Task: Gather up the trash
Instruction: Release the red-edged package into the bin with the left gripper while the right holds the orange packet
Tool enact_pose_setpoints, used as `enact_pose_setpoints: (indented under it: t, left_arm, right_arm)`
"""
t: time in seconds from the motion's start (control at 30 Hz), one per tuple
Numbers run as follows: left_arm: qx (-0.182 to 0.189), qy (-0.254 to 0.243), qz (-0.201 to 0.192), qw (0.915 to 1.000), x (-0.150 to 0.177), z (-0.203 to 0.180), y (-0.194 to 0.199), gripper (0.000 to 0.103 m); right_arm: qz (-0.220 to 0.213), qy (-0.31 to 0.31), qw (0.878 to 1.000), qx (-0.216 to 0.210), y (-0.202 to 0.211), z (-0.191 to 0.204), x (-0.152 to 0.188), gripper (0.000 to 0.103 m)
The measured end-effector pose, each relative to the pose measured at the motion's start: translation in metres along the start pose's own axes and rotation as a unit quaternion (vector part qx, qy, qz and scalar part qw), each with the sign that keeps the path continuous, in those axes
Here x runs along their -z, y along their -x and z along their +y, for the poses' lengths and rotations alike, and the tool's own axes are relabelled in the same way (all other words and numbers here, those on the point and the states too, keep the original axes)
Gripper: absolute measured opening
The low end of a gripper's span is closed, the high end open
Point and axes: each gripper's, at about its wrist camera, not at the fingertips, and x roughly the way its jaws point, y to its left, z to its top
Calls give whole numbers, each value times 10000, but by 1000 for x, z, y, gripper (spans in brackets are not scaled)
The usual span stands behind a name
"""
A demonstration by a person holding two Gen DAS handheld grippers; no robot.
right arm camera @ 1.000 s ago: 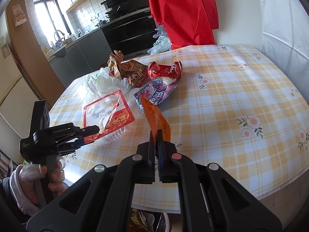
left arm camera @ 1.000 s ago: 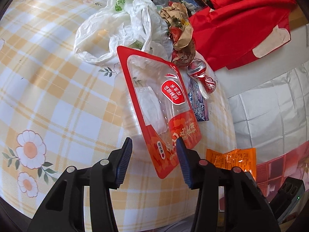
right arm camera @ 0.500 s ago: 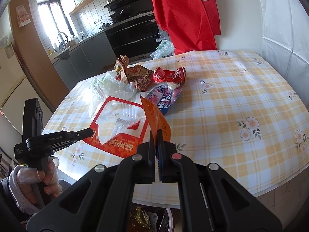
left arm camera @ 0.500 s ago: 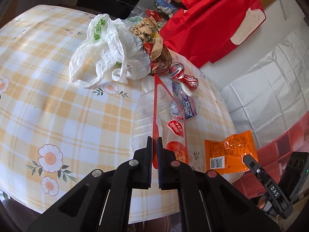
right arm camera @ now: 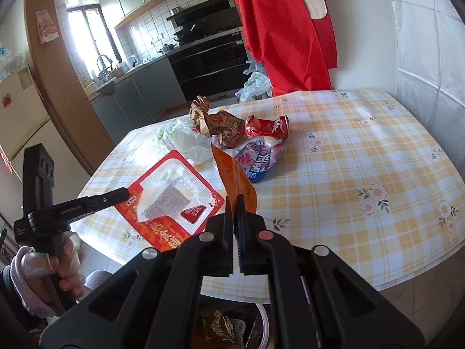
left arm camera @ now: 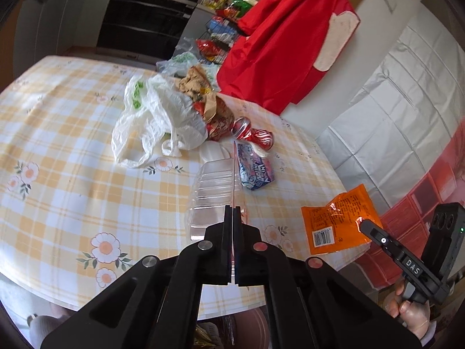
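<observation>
My left gripper (left arm camera: 232,212) is shut on the edge of a clear food package with a red border (left arm camera: 212,192), held edge-on above the table. The right wrist view shows that package (right arm camera: 171,200) flat-on, pinched at its corner by the left gripper (right arm camera: 126,193) and lifted off the cloth. My right gripper (right arm camera: 236,200) is shut on an orange snack wrapper (right arm camera: 235,174) that stands up from its jaws. From the left wrist view the orange wrapper (left arm camera: 337,221) hangs beyond the table's right edge, in the right gripper (left arm camera: 361,222).
On the yellow-checked floral tablecloth (left arm camera: 72,160) lie a white plastic bag (left arm camera: 154,122), a crumpled brown paper bag (left arm camera: 203,93), a crushed red can (left arm camera: 252,133) and a blue-purple wrapper (left arm camera: 255,171). A bin holding trash (right arm camera: 221,328) sits below the near table edge. A red cloth (left arm camera: 284,43) hangs behind.
The left gripper's jaws closed on the red-bordered package, then rose and rolled, lifting it and turning it edge-on. The right gripper rose a little with the orange wrapper.
</observation>
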Motion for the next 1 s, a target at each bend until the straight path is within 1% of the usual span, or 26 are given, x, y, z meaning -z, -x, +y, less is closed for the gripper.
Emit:
enact_pose_setpoints:
  t: [0.2,0.37,0.5,0.63,0.83,1.0]
  left_arm:
    - [122,-254,-163,9995,-1,-13,39,1]
    - [198,-637,-299,9973,0,-31,82,1]
    - [258,-920,-312,9949,11,-43,116,1]
    - [397,-1034,-269,9935,30,-51,145,1]
    - [543,-1053,-259,9926,54,-52,170,1]
    - [620,-1039,-95,9926,66,-51,166,1]
  right_arm:
    - [-133,43,9999,-34,17,10,0,6]
    - [-317,119,9994,-48,40,18,-3,6]
    - [-485,203,9986,-56,62,27,-3,6]
    - [-559,266,9981,-39,79,32,1,6]
    - [-659,303,9974,11,102,34,5,6]
    - [-675,286,9973,21,104,30,4,6]
